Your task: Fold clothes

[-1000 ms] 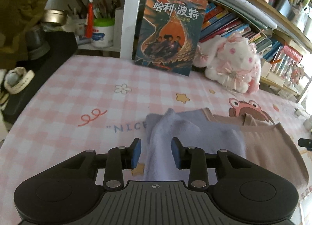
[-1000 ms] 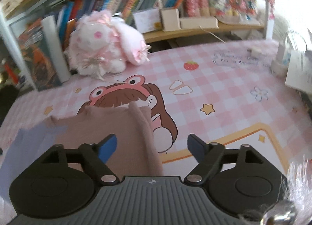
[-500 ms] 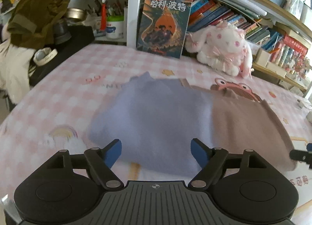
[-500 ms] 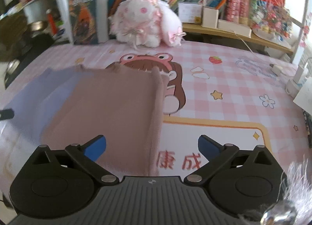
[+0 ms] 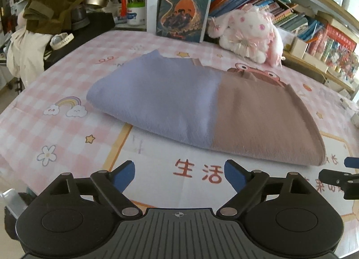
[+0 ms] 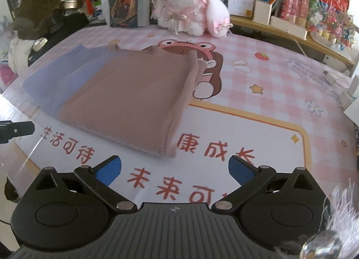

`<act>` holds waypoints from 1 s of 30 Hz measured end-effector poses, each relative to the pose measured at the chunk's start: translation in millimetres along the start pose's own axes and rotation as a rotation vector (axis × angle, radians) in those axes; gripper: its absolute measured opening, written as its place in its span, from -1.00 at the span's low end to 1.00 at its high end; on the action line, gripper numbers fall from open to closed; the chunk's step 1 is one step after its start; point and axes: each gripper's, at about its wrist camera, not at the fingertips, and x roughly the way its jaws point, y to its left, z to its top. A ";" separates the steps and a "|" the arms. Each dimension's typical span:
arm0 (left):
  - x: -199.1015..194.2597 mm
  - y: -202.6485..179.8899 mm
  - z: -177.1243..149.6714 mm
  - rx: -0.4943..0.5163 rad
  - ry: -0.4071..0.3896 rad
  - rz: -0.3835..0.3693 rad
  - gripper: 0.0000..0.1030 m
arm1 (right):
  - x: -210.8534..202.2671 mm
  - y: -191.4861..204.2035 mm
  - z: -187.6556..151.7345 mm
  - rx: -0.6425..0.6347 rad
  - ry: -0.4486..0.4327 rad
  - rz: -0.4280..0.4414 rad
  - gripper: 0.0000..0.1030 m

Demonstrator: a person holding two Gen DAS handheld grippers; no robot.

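A folded garment, lilac on its left half (image 5: 161,99) and tan on its right half (image 5: 260,120), lies flat on the pink checked table cover (image 5: 67,93). In the right wrist view the same folded garment (image 6: 132,95) shows its tan half nearest, with stacked layers along its right edge. My left gripper (image 5: 179,175) is open, held back over the table's front part, nothing between its fingers. My right gripper (image 6: 175,169) is open too, short of the garment's near corner. The right gripper's fingers (image 5: 336,177) show at the left wrist view's right edge.
A pink plush rabbit (image 5: 249,34), an upright book (image 5: 184,7) and shelves of books (image 5: 291,16) stand behind the garment. An olive cloth (image 5: 53,3) and a watch (image 5: 60,40) sit at the far left. Small white items (image 6: 345,93) lie at the right.
My left gripper, nearly shut at the lilac cloth a second ago, has opened and drawn back. My right gripper has pulled back as well. The garment now lies flat and folded.
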 end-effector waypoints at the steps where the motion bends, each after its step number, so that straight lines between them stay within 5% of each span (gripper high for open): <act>1: -0.1 0.3 0.0 0.000 0.003 0.001 0.77 | -0.2 1.8 -0.5 -0.006 0.001 0.004 0.99; 12: 17.1 22.3 20.6 -0.005 0.036 0.009 0.78 | 0.0 25.0 9.8 -0.022 -0.012 0.056 1.00; 18: 32.2 44.5 33.6 -0.078 0.101 -0.023 0.78 | -1.8 39.1 18.0 -0.031 -0.051 0.006 1.00; 30: 57.8 105.6 55.5 -0.463 0.135 -0.146 0.72 | 0.0 62.2 22.8 -0.080 -0.052 -0.035 1.00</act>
